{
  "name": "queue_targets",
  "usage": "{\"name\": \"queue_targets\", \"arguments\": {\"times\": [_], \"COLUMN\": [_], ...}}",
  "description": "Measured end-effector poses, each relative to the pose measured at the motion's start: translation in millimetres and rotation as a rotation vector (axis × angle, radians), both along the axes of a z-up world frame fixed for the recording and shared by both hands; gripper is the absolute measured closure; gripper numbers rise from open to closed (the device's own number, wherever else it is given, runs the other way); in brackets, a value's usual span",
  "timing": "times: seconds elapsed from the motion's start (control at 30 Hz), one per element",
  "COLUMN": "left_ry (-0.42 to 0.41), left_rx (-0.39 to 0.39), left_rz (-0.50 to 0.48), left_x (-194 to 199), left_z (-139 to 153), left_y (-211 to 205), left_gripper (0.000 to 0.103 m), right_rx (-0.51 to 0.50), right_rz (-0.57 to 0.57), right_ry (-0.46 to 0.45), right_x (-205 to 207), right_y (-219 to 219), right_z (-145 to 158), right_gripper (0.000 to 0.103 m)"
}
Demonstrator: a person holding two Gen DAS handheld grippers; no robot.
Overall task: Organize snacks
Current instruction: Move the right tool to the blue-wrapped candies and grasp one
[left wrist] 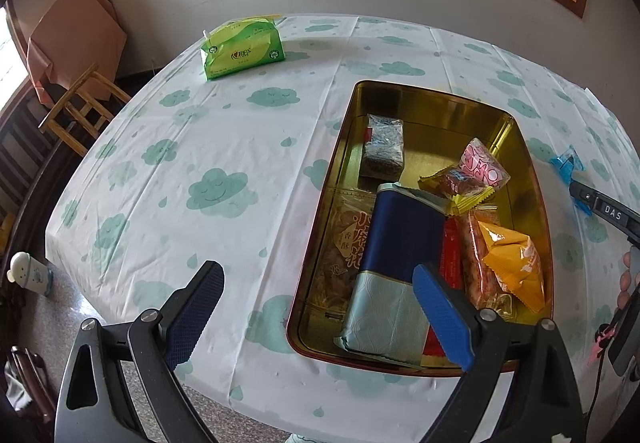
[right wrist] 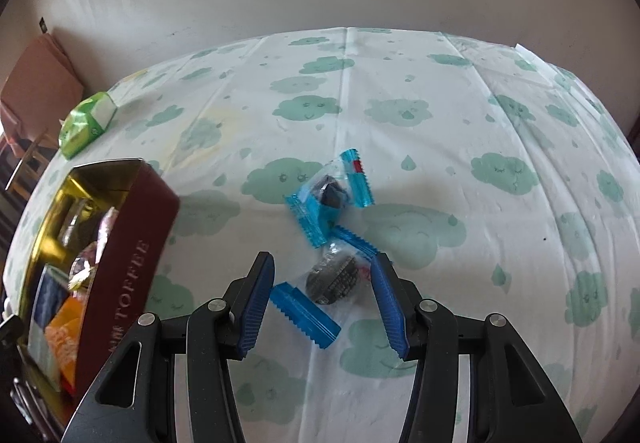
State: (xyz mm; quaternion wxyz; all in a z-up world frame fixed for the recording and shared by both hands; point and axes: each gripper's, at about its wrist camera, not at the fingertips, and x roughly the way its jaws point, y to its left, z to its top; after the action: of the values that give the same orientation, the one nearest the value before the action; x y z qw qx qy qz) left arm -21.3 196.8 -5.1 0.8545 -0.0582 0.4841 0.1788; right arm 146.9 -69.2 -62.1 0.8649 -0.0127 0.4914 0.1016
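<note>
A dark red tin (left wrist: 532,179) with a gold inside holds several snacks, among them a blue-and-silver packet (left wrist: 400,263), an orange packet (left wrist: 512,263) and a pink one (left wrist: 480,167). My left gripper (left wrist: 316,269) hovers open over the tin's near left corner and holds nothing. Right of the tin (right wrist: 128,263), two clear packets with blue ends and dark biscuits lie on the cloth. The nearer packet (right wrist: 332,283) sits between the jaws of my right gripper (right wrist: 322,259), which is open around it, pads apart from it. The farther packet (right wrist: 328,195) lies just beyond.
A round table carries a white cloth with green clouds (right wrist: 440,123). A green tissue pack (left wrist: 240,47) lies at its far left. A wooden chair (left wrist: 80,107) stands left of the table, and a small white jar (left wrist: 28,273) sits on the floor. A wall with a window runs behind.
</note>
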Motion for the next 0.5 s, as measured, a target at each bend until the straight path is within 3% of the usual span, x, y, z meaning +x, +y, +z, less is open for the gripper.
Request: {"name": "queue_targets", "arguments": {"times": [0.23, 0.37, 0.5], "left_ry": [0.006, 0.006, 0.008], "left_rx": [-0.001, 0.003, 0.009], "left_rz": [-0.002, -0.017, -0.031], "left_x": [2, 5, 9], "left_z": [-1, 0, 1], "left_y": [-1, -6, -14], "left_gripper": [0.009, 0.009, 0.009], "right_rx": [-0.022, -0.026, -0.03], "right_rz": [0.001, 0.013, 0.023], "right_ry": [-0.015, -0.021, -0.032], "right_x": [-3, -2, -1], "right_y": [-14, -18, -18], "right_z": [-6, -7, -9], "right_gripper": [0.058, 0.07, 0.072]}}
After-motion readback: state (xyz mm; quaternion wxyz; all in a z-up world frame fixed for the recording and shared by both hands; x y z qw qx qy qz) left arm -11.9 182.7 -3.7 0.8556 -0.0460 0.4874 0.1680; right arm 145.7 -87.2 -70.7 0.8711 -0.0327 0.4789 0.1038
